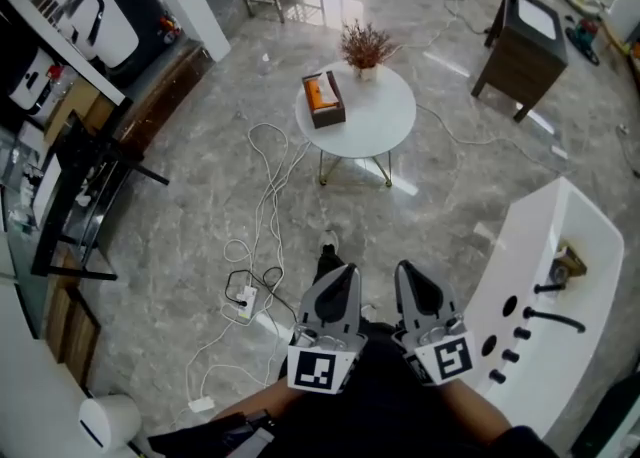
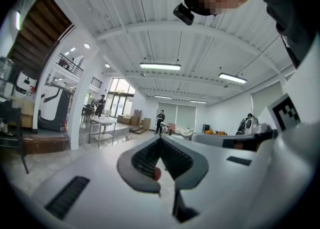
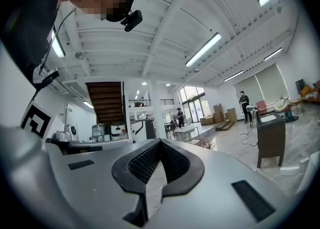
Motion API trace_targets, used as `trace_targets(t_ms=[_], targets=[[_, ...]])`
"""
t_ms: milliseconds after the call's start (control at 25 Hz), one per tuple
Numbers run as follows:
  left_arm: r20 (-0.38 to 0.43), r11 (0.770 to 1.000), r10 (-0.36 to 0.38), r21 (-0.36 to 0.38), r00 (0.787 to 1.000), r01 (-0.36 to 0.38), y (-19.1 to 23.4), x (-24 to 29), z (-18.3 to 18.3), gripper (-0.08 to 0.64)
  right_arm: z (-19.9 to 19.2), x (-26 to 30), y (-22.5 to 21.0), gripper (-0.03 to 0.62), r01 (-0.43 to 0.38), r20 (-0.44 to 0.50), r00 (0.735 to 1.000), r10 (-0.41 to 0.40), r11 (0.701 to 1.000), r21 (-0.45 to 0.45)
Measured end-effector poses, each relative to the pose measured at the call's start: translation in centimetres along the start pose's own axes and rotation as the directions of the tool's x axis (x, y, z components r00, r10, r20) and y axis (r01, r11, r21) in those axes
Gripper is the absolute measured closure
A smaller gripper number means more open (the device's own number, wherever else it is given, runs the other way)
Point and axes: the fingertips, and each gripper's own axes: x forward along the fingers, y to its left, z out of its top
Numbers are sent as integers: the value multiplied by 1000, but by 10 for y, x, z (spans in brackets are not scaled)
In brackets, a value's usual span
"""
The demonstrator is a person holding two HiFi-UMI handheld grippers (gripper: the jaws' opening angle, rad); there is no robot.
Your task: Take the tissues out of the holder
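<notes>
A brown tissue holder (image 1: 323, 99) with orange tissue showing at its top stands on the left part of a round white table (image 1: 375, 124), far ahead of me across the floor. Beside it is a small vase of dried flowers (image 1: 366, 49). My left gripper (image 1: 338, 276) and right gripper (image 1: 410, 272) are held side by side close to my body, pointing level toward the table and well short of it. The left gripper (image 2: 161, 140) has its jaws together with nothing between them. So does the right gripper (image 3: 160, 142).
White cables (image 1: 262, 201) and a power strip (image 1: 244, 298) lie on the marble floor between me and the table. A white counter (image 1: 545, 276) curves at my right. A dark side cabinet (image 1: 525, 46) stands far right, a black stand (image 1: 85, 196) at left.
</notes>
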Motion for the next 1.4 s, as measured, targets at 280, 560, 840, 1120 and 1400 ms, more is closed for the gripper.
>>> trace_targets(t_ms=[280,560,840,1120,1400], targets=[[-1,999,-3,-46,1000,3,29,41,-2,561,2,30,-35,584,100,-18,995,-102,992,-73],[-4,997,35,-62,999,-35,89,97,5,561,3,96,-47,584,49,-38,998,-52,995,-84],[-9,1000,-9,4,1000,9,125,166,25,561,12,183,-63,584,-20,-66,998,13,993,-113],[4,996,-84,39,996,83,174,235,49,561,38,270,-89,584,23,-10,1000,-25,992,-121],[52,991,-124,57,991,121,219,280,69,561,58,350,-101,584,43,25,999,-41,994,-100]])
